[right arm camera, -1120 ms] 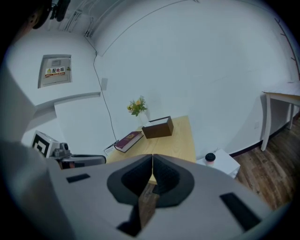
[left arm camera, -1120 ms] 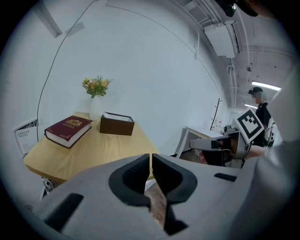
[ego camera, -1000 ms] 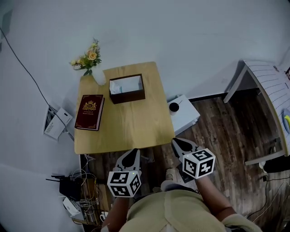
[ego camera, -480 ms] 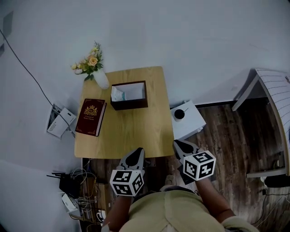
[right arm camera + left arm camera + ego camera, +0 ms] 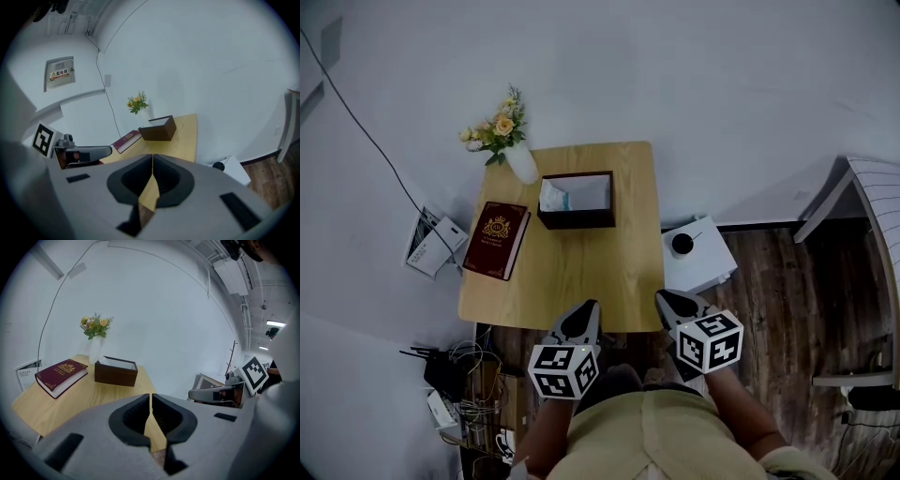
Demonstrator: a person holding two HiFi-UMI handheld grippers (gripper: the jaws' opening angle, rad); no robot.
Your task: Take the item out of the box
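Box (image 5: 577,220) stands on desk (image 5: 581,277), opening upward, long axis along the far edge. Left gripper (image 5: 587,311) and right gripper (image 5: 666,299) clenched, empty, over the near edge.

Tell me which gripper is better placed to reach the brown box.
Left, marginally: the left gripper sits nearly in line with the brown box; the right gripper is offset sideways. Both shut.

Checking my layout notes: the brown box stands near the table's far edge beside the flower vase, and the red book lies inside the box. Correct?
No. The red book is not inside the brown box; the head view shows it lying flat on the table, left of the box and apart from it. The box does stand near the far edge beside the flower vase.
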